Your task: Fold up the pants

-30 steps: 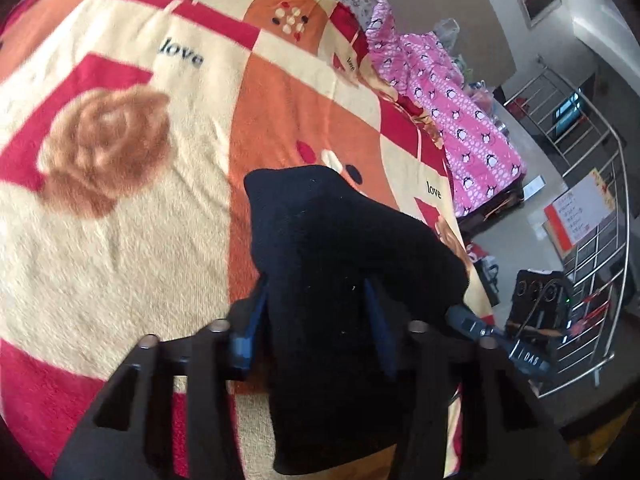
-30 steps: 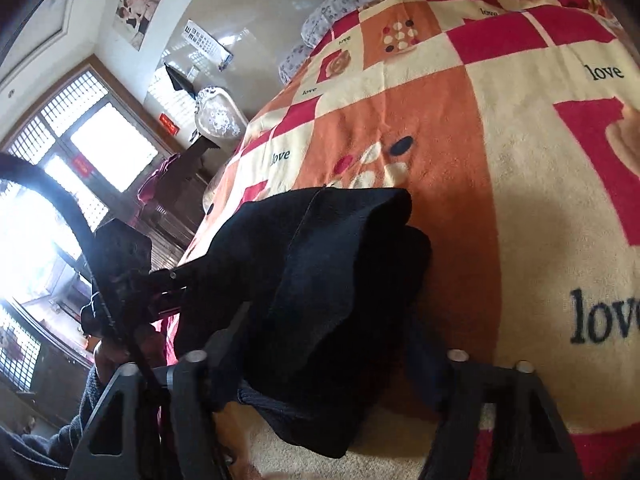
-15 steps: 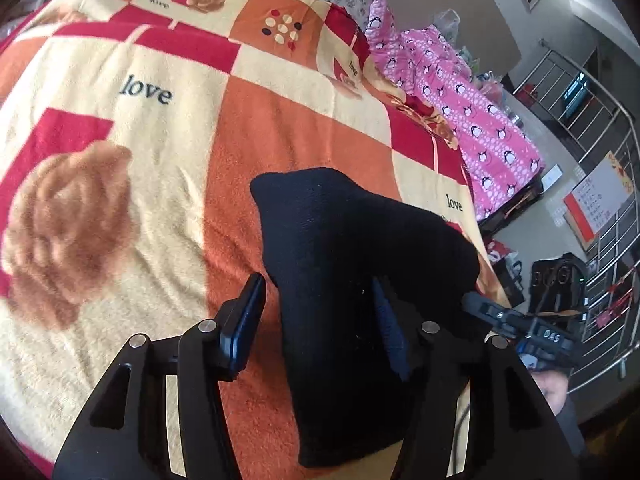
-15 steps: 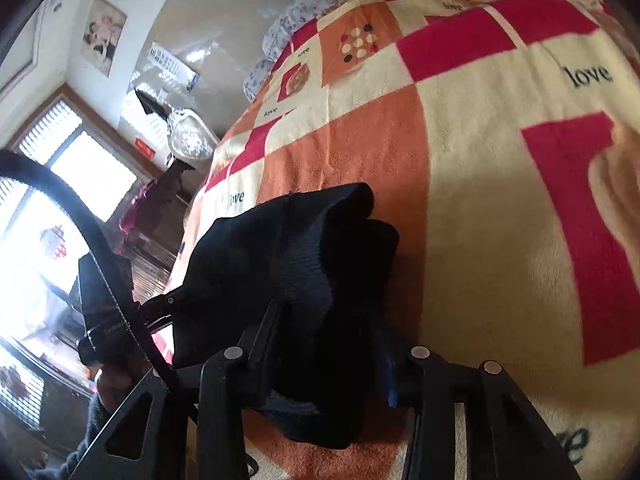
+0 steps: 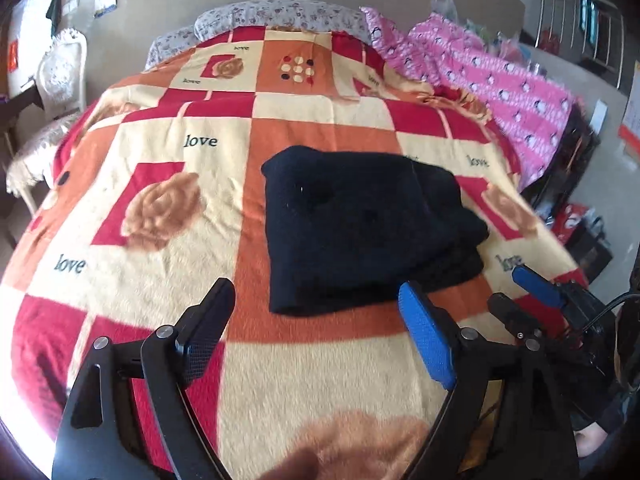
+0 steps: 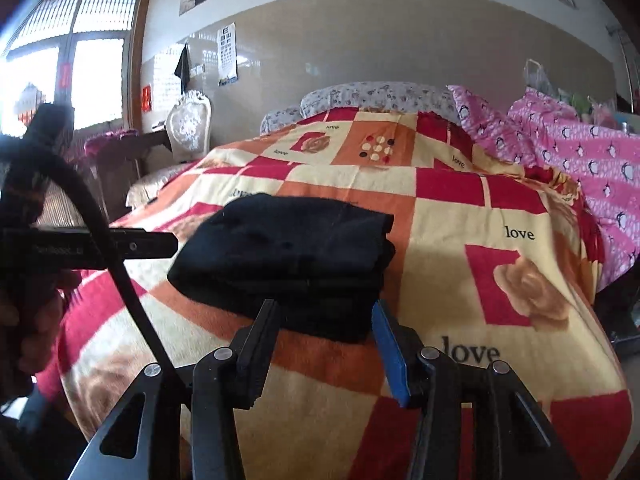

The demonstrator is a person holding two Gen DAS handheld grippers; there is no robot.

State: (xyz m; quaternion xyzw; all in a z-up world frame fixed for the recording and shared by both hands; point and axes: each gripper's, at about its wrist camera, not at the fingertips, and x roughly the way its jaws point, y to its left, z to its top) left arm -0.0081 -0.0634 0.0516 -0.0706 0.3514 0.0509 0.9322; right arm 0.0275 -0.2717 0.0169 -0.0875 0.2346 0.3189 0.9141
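Patchwork blanket (image 5: 320, 360) carries folded pants (image 5: 360, 232); both grippers' fingers apart, empty. Window (image 6: 80, 68) only in right view.

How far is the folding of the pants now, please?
Done: the pants lie on the blanket as a compact folded stack. In hand: nothing; the left claw has just opened wide and holds nothing, and the right claw is open behind the stack. Left: apparently nothing.

Sunlit bedroom (image 6: 400, 40), patchwork bed (image 5: 320, 120), window (image 6: 96, 76)
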